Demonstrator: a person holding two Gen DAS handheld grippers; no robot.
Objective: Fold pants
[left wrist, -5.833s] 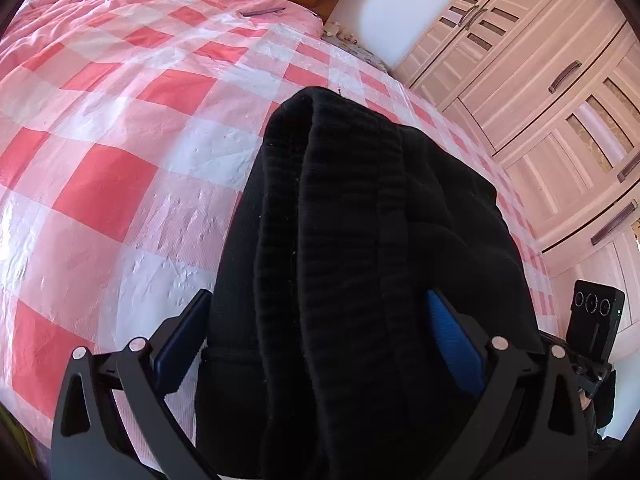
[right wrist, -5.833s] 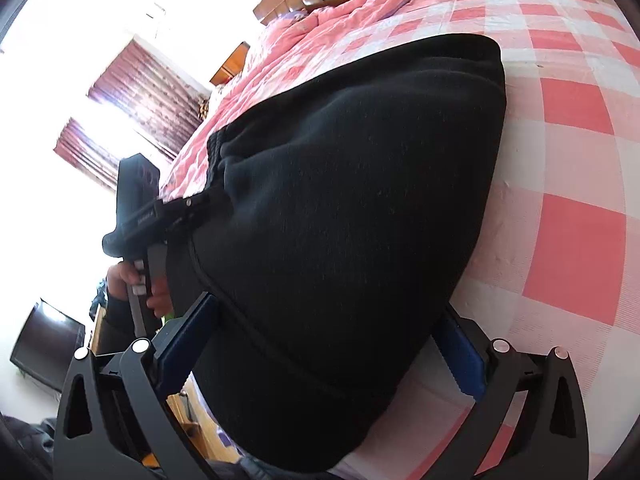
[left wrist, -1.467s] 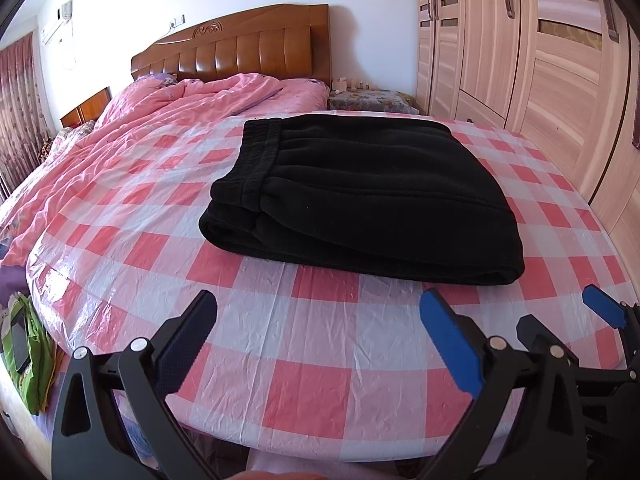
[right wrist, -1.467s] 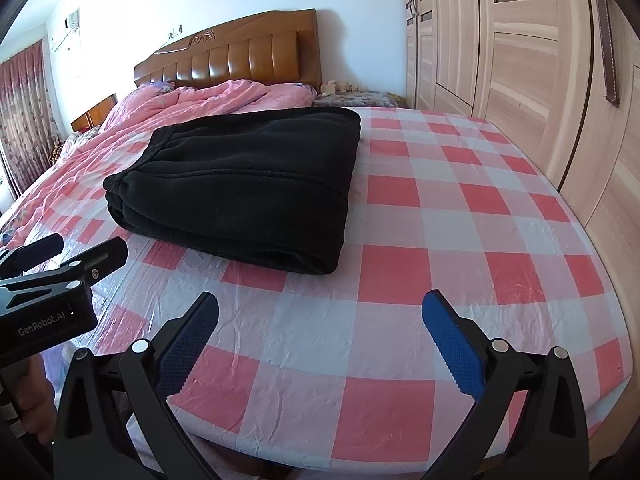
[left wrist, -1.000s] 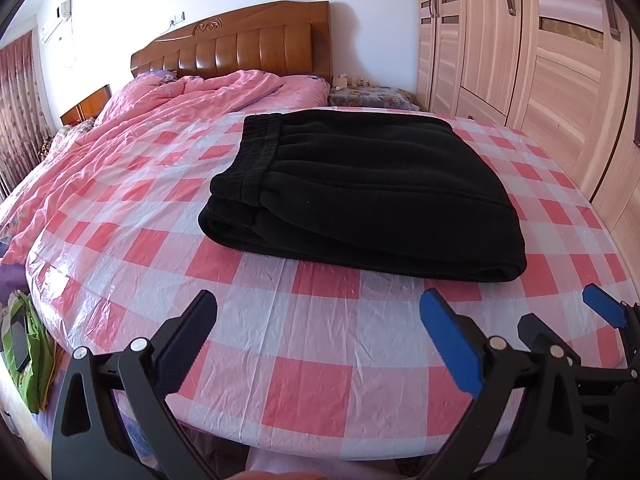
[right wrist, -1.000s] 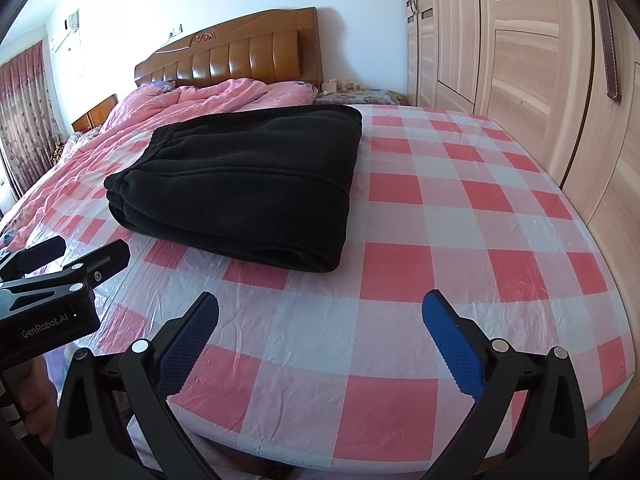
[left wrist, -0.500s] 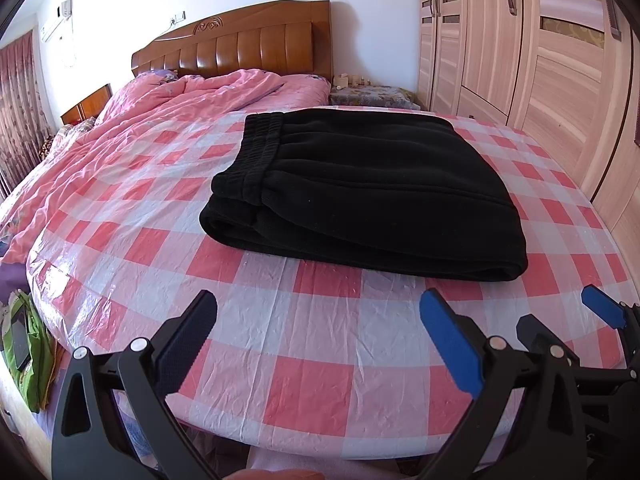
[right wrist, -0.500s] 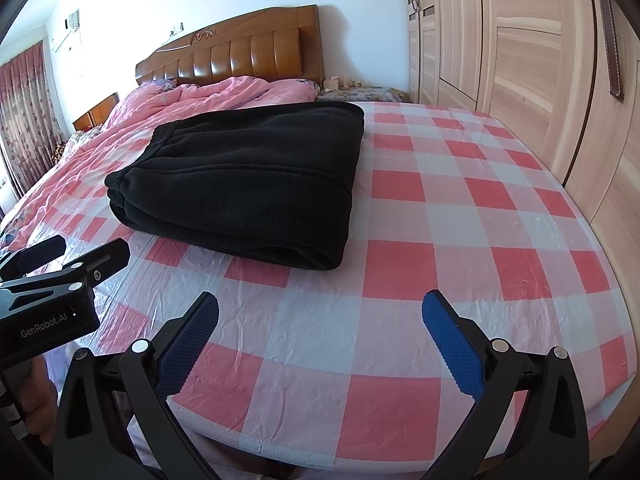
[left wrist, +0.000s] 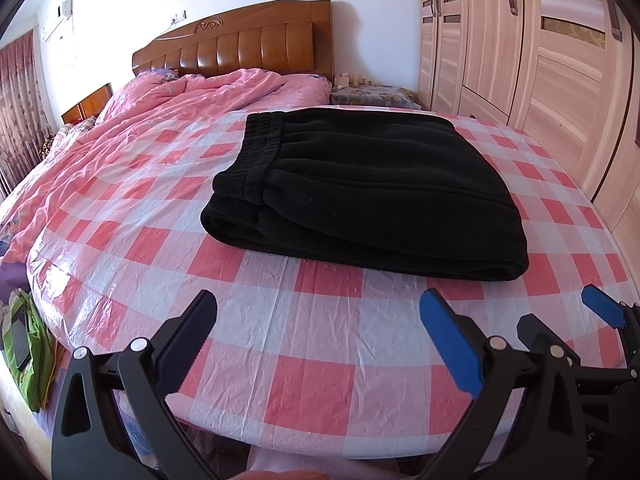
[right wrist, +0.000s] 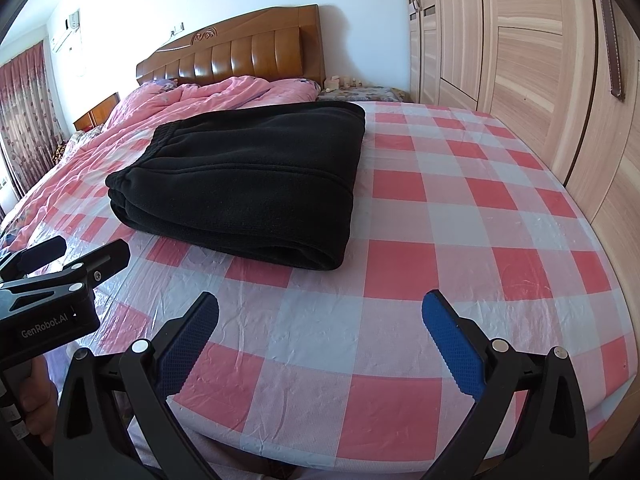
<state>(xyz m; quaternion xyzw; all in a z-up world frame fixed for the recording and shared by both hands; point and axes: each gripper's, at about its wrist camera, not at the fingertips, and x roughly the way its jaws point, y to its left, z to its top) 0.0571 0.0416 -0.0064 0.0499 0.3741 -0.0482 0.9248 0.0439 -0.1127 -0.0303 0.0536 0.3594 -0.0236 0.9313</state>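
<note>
Nearest, the left gripper (left wrist: 318,322) and the right gripper (right wrist: 320,322) are held spread wide and empty above the near edge of the pink-and-white checked plastic bed cover (left wrist: 320,360). Farther on, the black fleece pants (left wrist: 360,192) are seen lying on that cover as a compact layered bundle, waistband to the left. Folding is judged complete; at most, a check of edges is called for. Beyond stands the brown wooden headboard (left wrist: 240,48).
</note>
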